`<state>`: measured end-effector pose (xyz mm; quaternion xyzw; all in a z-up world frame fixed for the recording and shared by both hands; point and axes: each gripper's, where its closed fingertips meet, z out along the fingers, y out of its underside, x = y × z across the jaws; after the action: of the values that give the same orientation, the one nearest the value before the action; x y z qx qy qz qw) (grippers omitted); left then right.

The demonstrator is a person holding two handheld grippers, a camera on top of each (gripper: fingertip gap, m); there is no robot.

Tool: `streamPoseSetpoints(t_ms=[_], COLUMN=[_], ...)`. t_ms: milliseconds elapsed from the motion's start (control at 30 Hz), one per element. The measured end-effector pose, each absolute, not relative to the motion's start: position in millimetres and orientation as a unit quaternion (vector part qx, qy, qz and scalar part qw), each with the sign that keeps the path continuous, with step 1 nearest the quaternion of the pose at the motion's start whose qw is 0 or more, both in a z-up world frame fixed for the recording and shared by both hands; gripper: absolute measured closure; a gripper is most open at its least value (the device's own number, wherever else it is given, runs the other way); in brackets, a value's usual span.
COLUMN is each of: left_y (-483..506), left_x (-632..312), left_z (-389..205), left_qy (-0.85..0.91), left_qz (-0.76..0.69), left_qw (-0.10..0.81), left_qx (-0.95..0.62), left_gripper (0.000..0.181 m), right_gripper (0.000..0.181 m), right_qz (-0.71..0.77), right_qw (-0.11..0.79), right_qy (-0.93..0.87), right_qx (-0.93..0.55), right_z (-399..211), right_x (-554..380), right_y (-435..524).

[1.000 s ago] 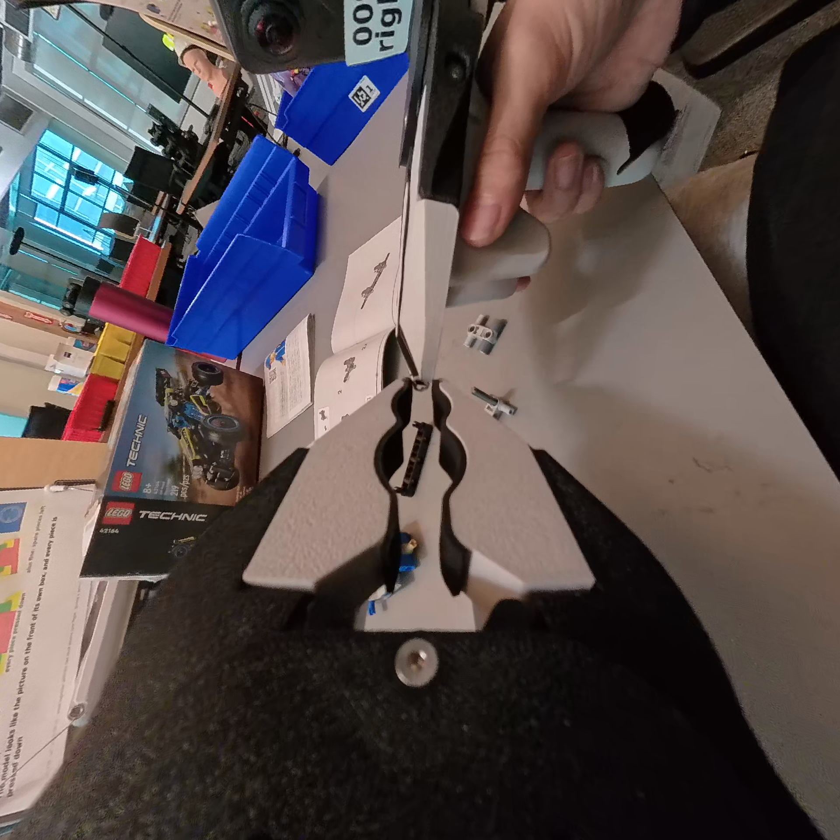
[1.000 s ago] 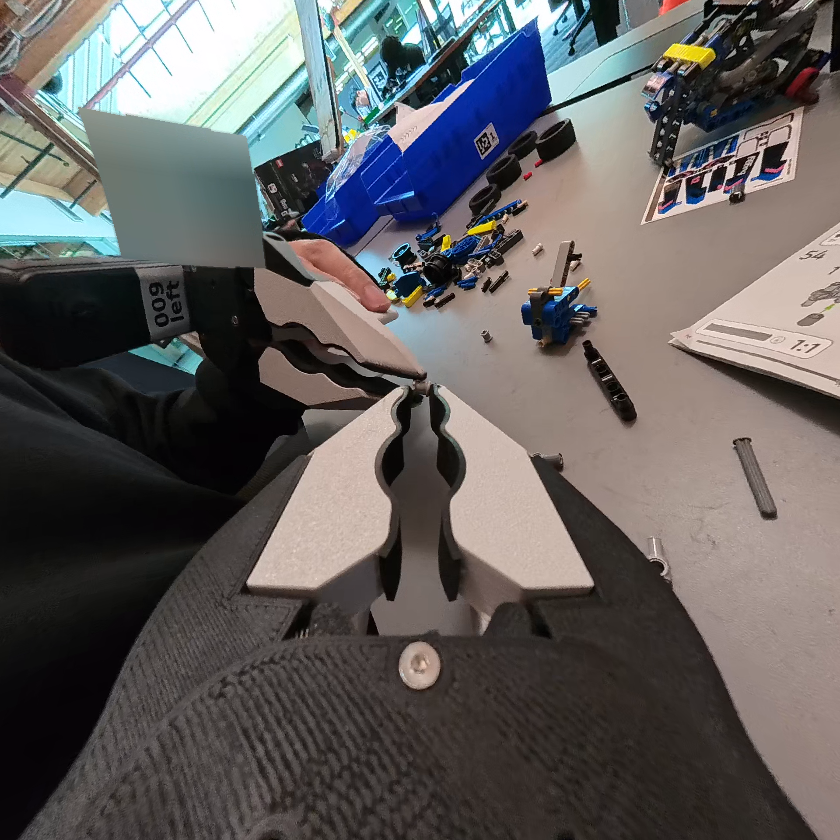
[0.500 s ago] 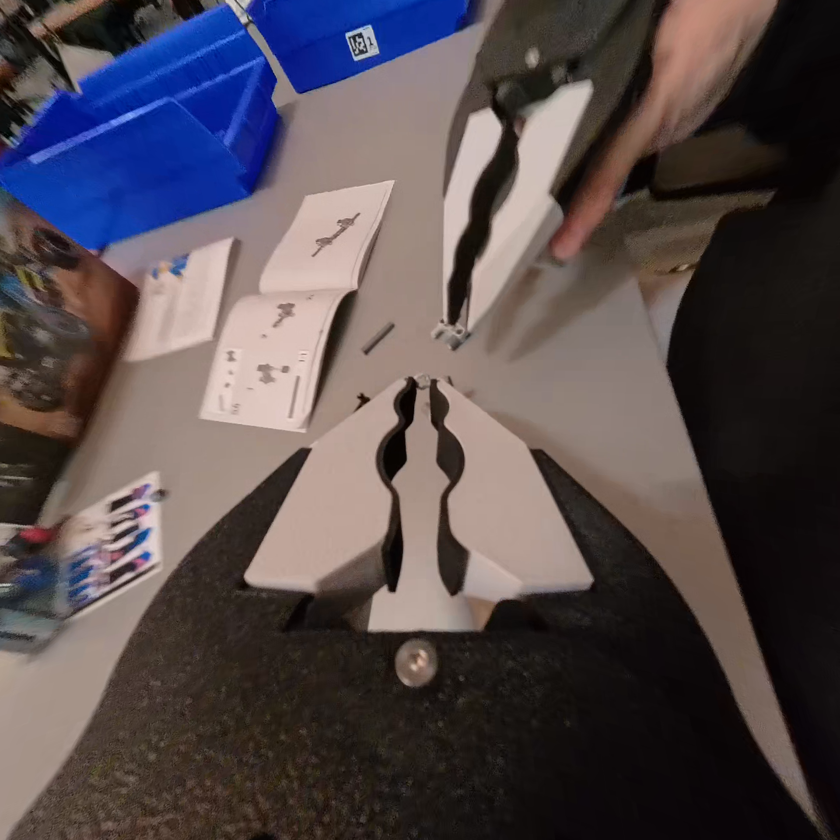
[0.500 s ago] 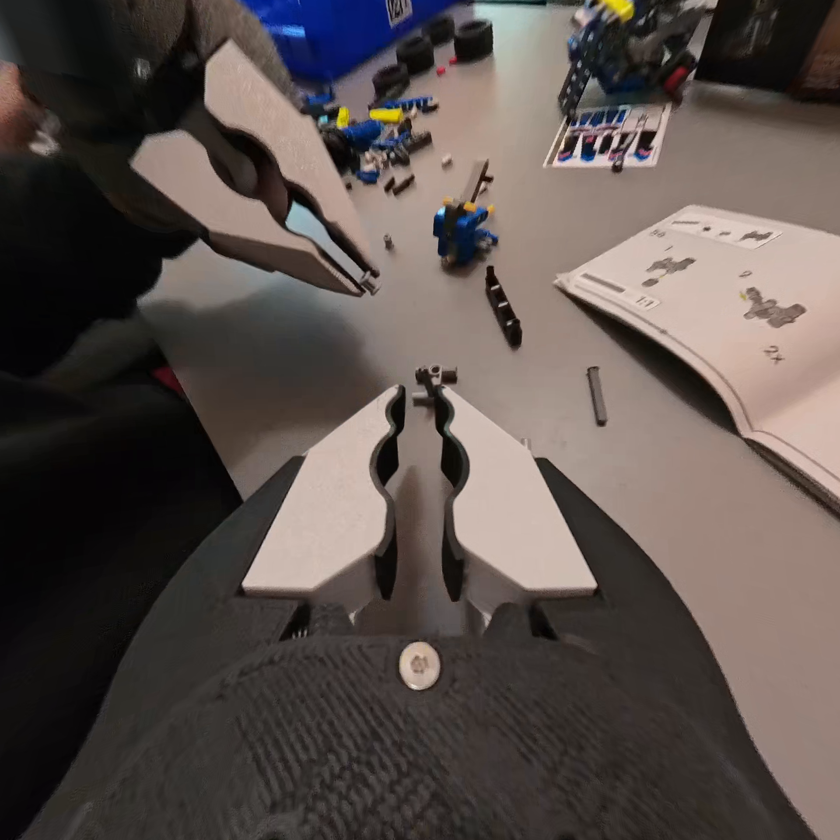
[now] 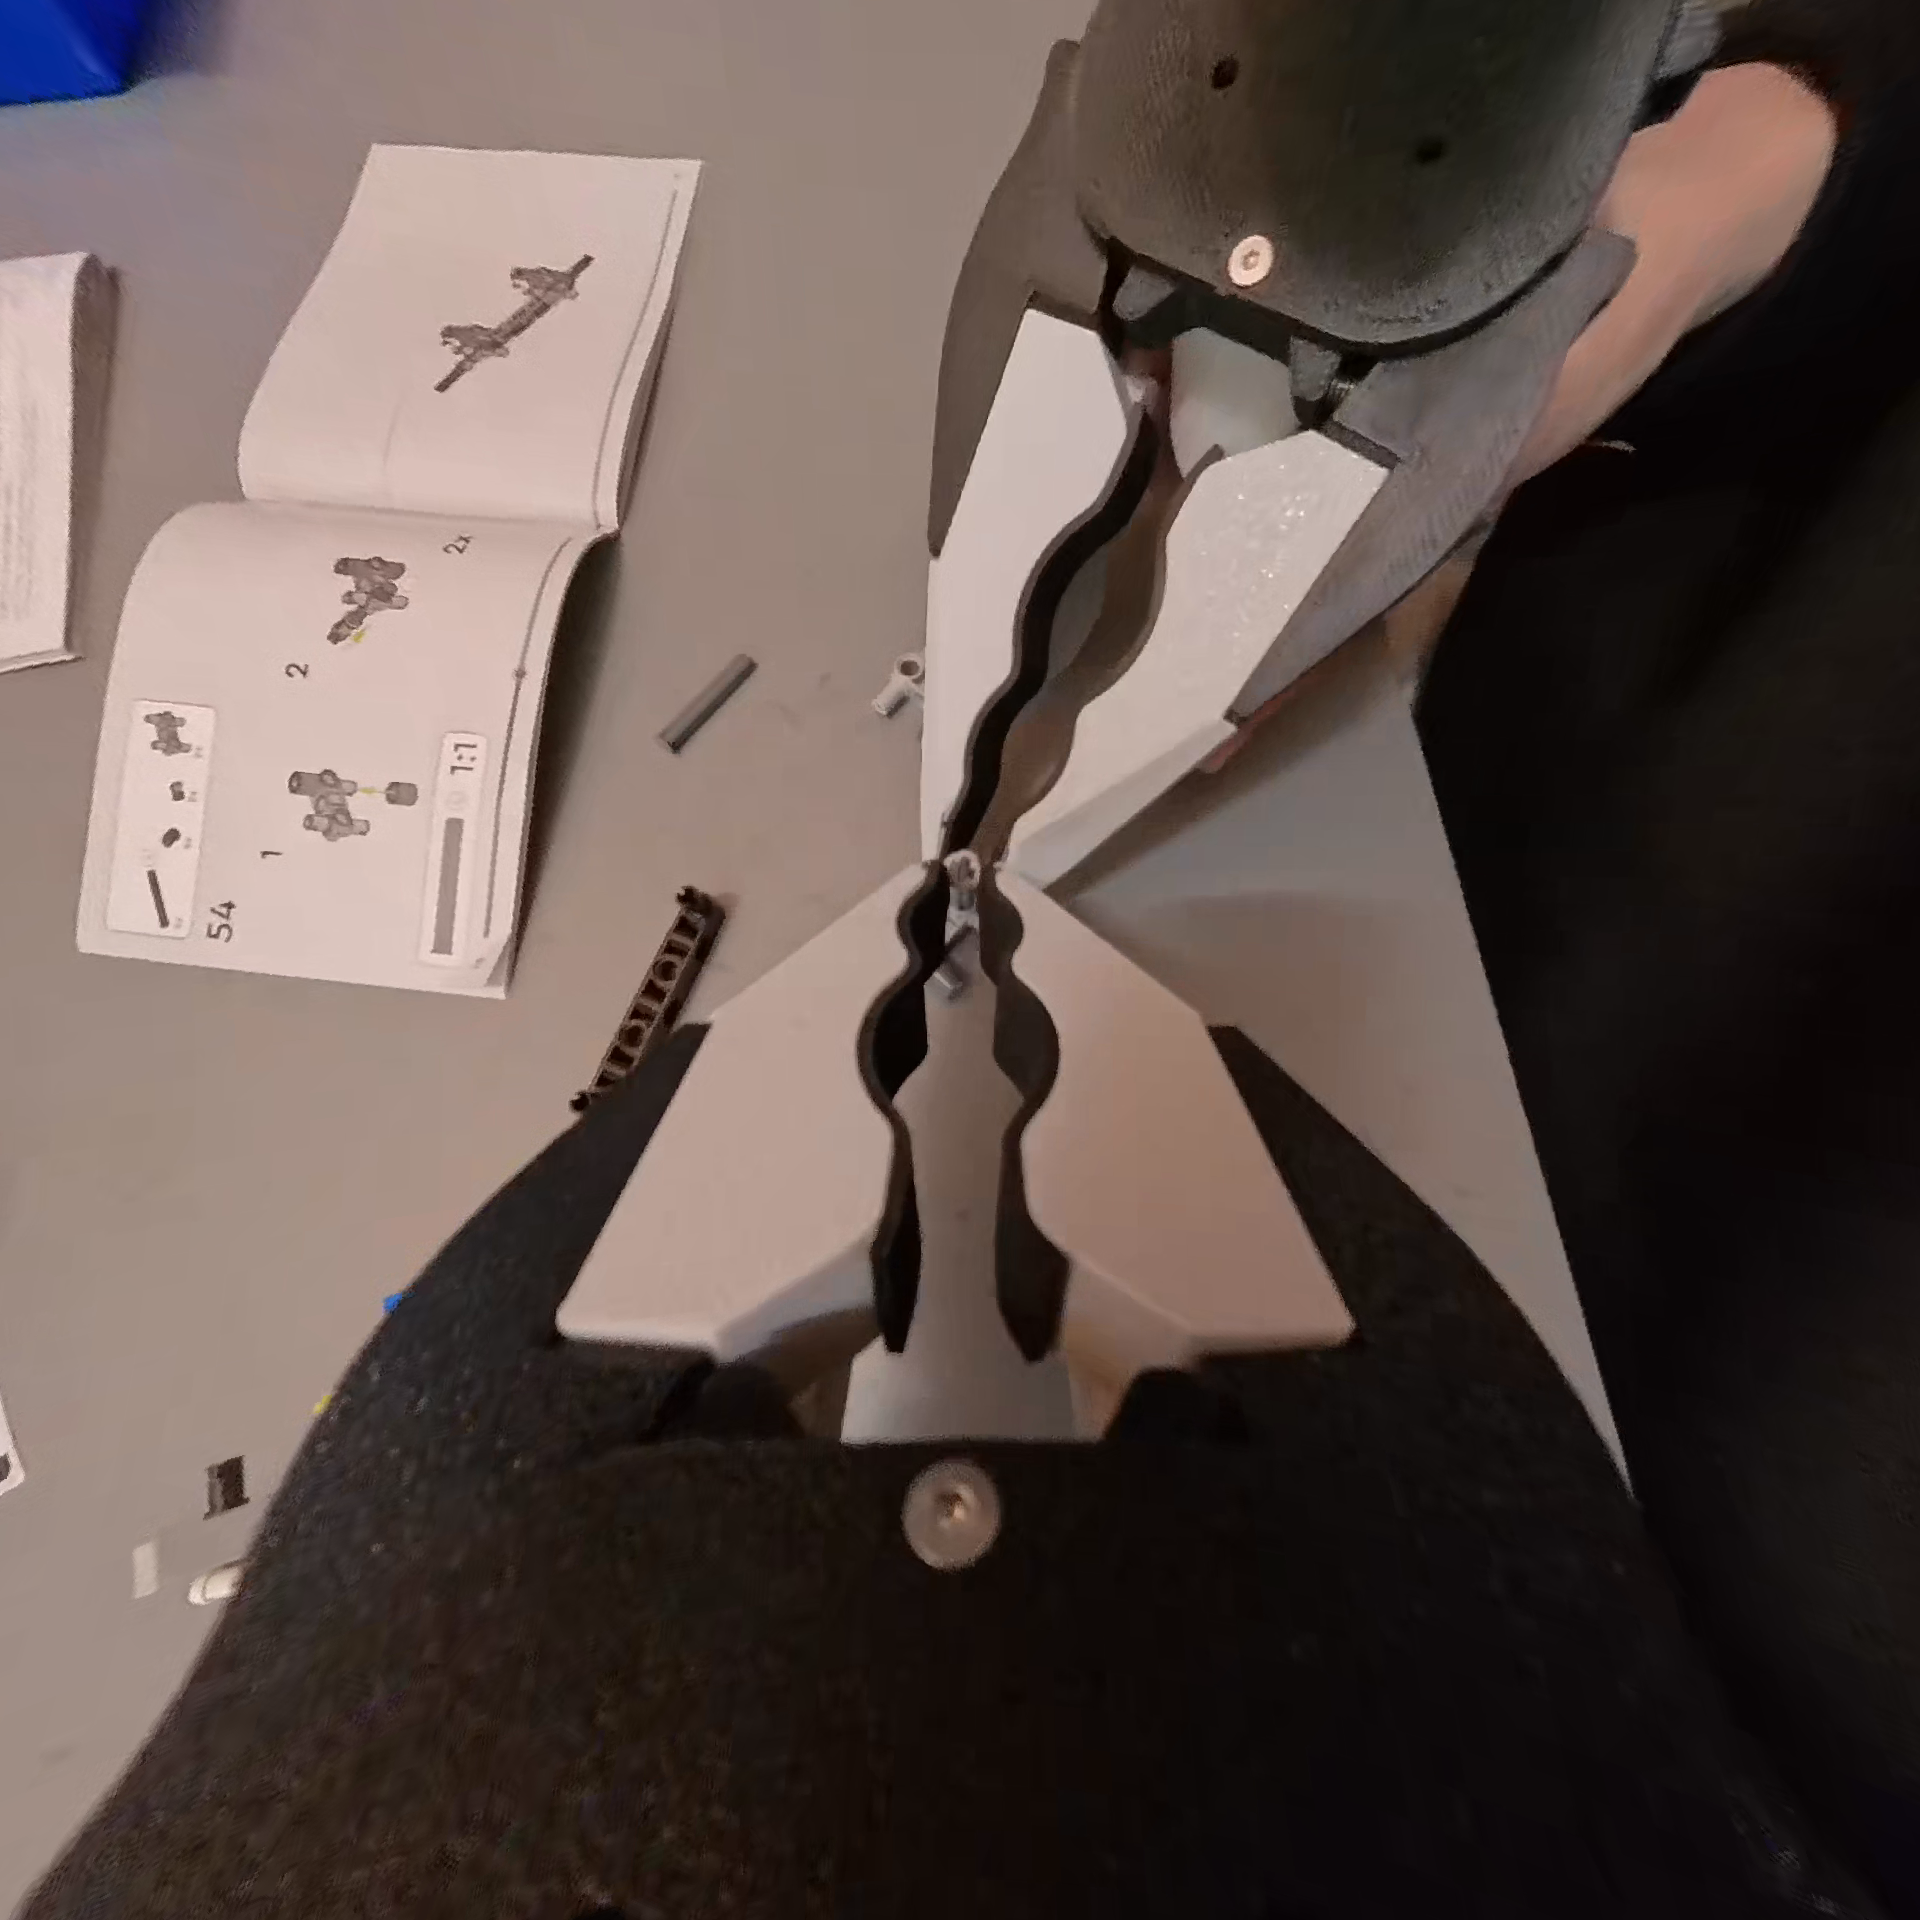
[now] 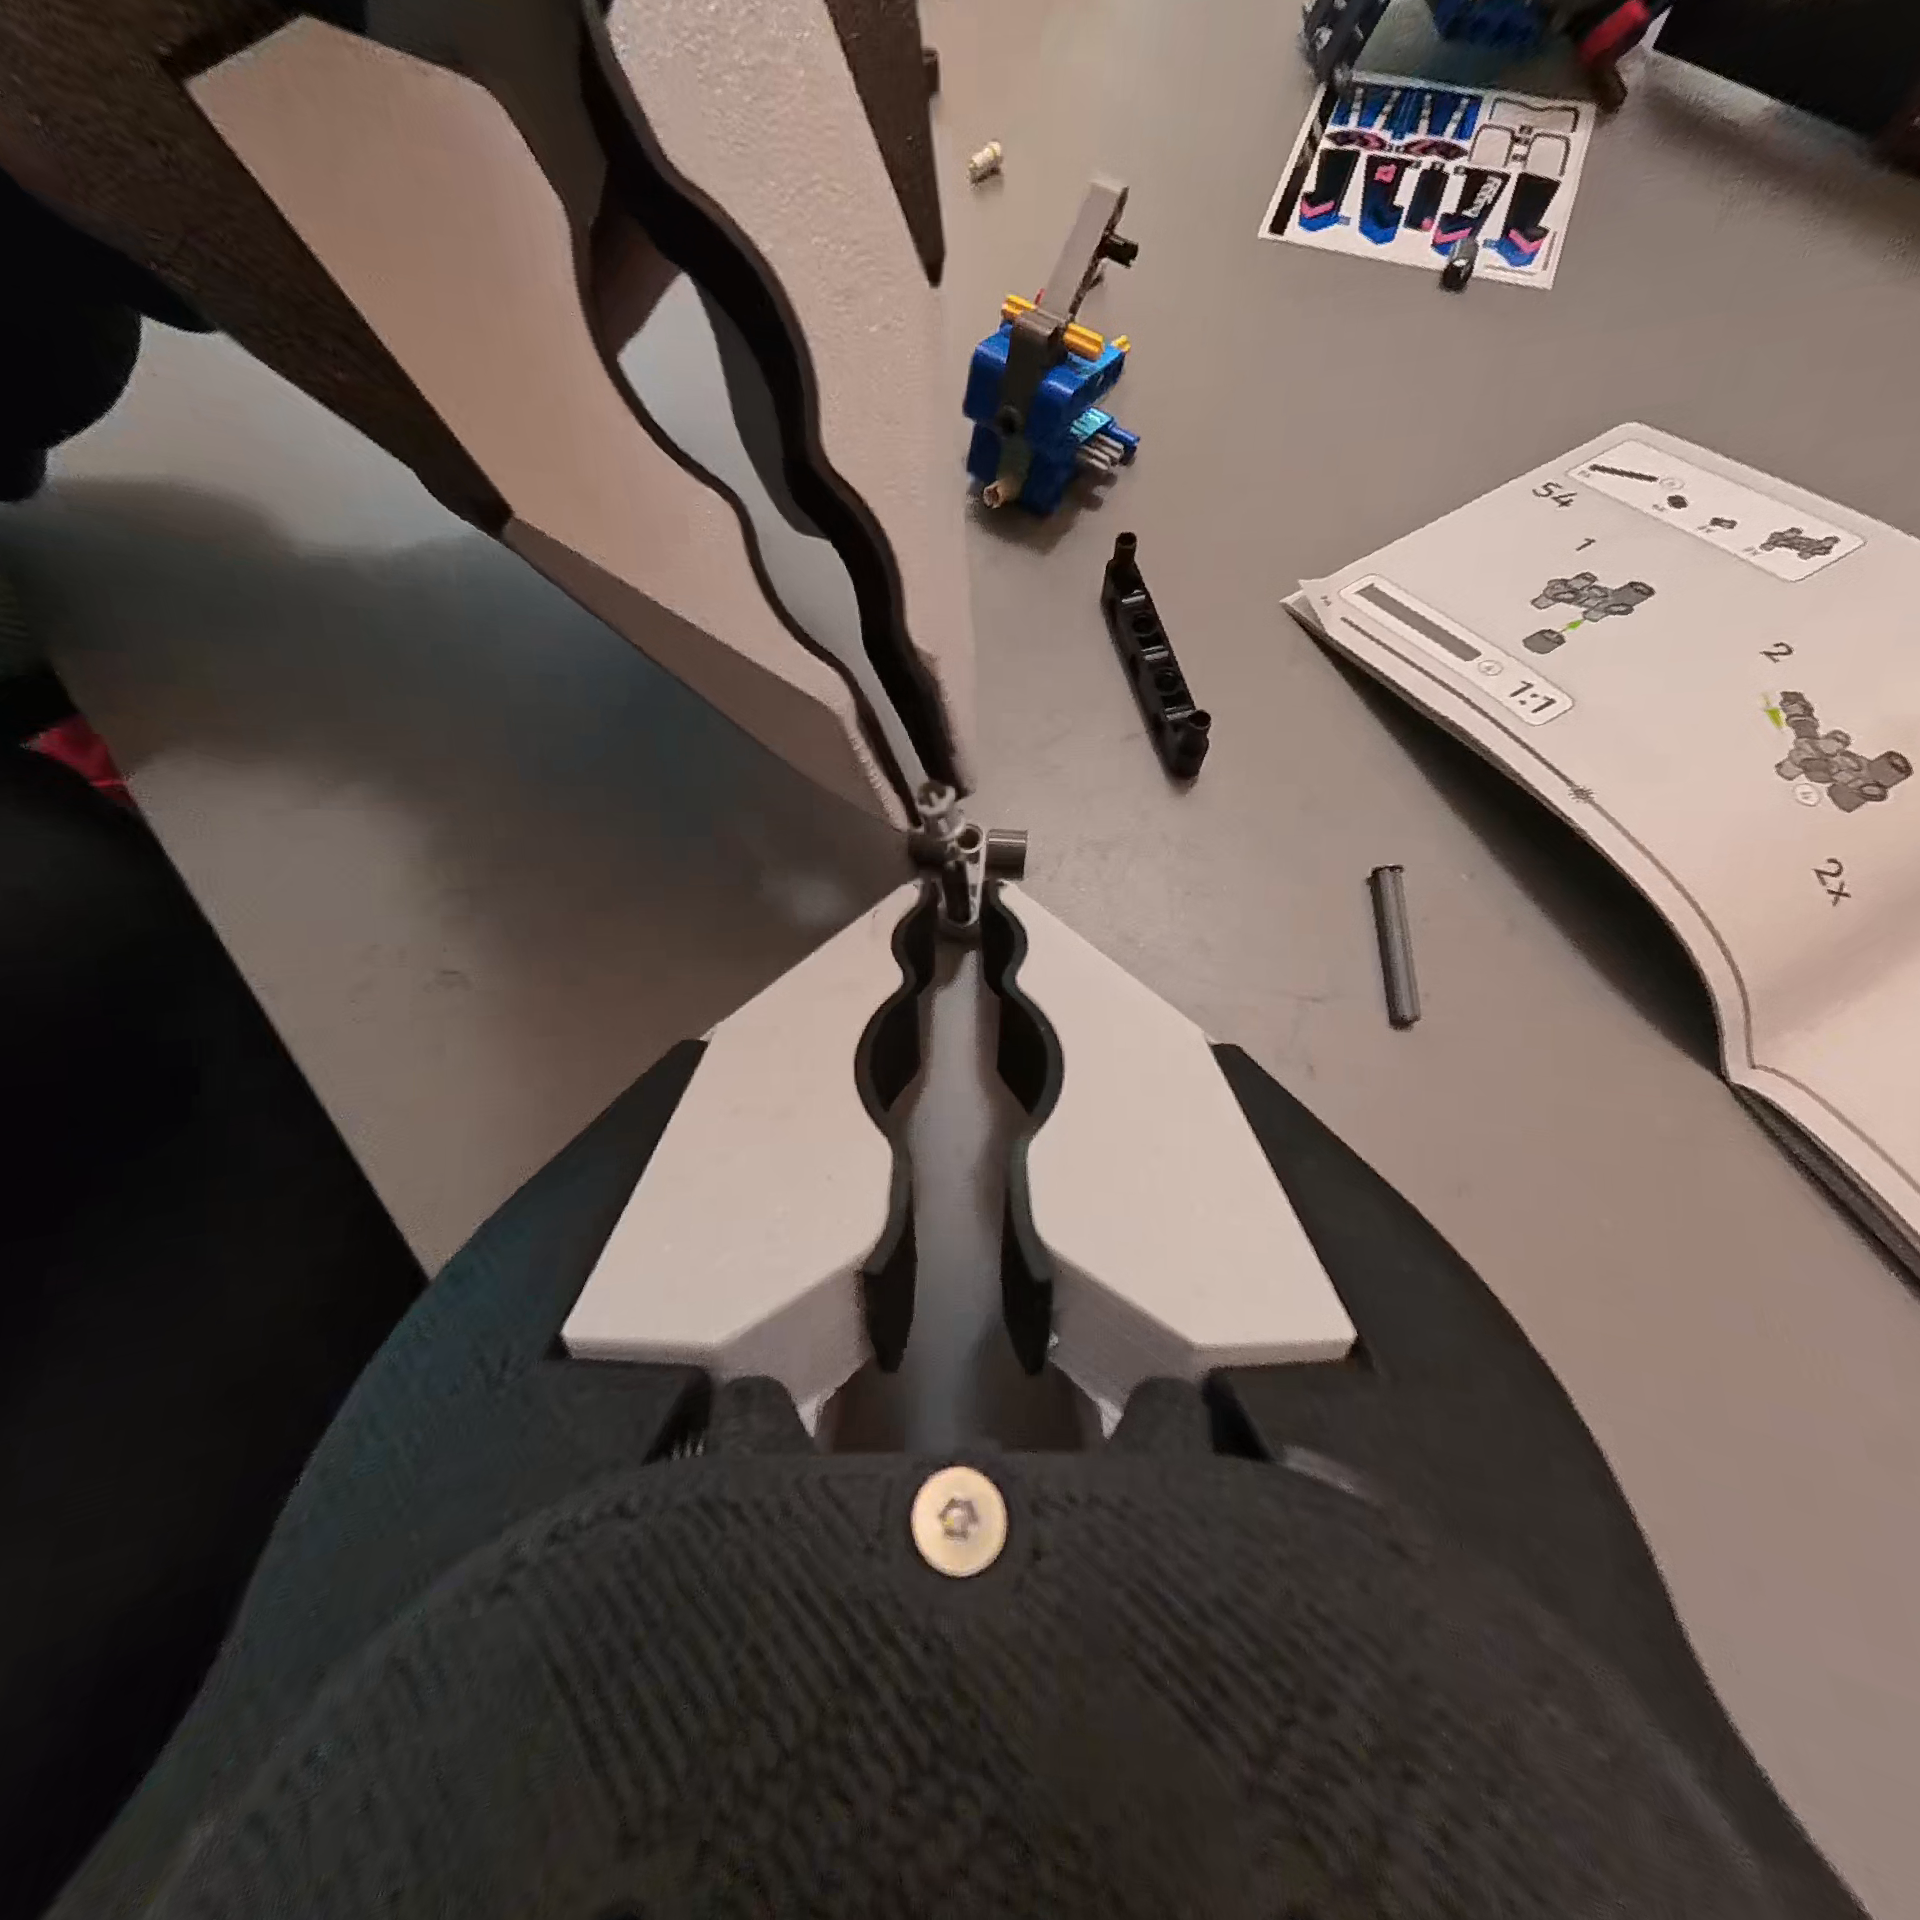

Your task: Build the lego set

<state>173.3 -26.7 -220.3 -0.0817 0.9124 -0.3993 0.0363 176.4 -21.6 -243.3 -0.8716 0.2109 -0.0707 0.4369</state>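
The grey counter (image 6: 1299, 935) carries the open booklet (image 6: 1662, 748), a sticker sheet (image 6: 1429, 171), a blue sub-build (image 6: 1044, 410), a black beam (image 6: 1153, 655) and a loose dark axle (image 6: 1394, 945).

Half a second ago the two tools were well apart above these parts; now they meet tip to tip over the counter's near edge. The left hand-held gripper (image 5: 961, 883) is nearly closed, pinching a small grey pin (image 5: 956, 925) at its very tips. The right hand-held gripper (image 6: 961, 899) is likewise narrow, clamped on a small grey connector (image 6: 961, 847) whose side stub pokes out to the right. In the right wrist view the pin (image 6: 935, 805) touches the connector's top.

Judging by this, the mating of the two pieces that the booklet page shows is under way. Whether the pin is seated in a hole or only resting against it is too small to tell. A second pale connector (image 5: 899, 684) lies on the counter beside the right tool.
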Motion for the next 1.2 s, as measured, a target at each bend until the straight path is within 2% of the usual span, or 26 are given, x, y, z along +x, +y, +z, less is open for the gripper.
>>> streamPoseSetpoints(t_ms=[33,267,667,1000,1200], left_y=[-27.0,-28.5,-28.7,-29.4,-28.0], left_x=[173.8,174.4,175.2,175.4,171.8], left_z=[-221.7,-224.5,-224.5,-224.4,-224.5], left_qy=[0.914,0.920,0.945,0.920,0.932], left_qz=[-0.396,-0.383,-0.321,-0.359,-0.349], left_qw=[0.032,0.020,0.050,-0.009,0.040], left_qx=[-0.084,-0.080,-0.019,-0.155,-0.091], left_gripper=[0.179,0.178,0.179,0.179,0.179], right_gripper=[0.176,0.178,0.179,0.178,0.178], right_qz=[-0.070,-0.069,-0.080,-0.078,-0.087], right_qw=[0.432,0.430,0.427,0.428,0.426], right_qy=[0.207,0.198,0.186,0.185,0.171], right_qx=[-0.875,-0.878,-0.881,-0.881,-0.884], right_z=[-245.0,-246.0,-246.1,-245.9,-245.8], right_x=[176.2,178.3,178.7,178.4,176.4], right_y=[-21.4,-19.4,-18.4,-18.2,-17.1])
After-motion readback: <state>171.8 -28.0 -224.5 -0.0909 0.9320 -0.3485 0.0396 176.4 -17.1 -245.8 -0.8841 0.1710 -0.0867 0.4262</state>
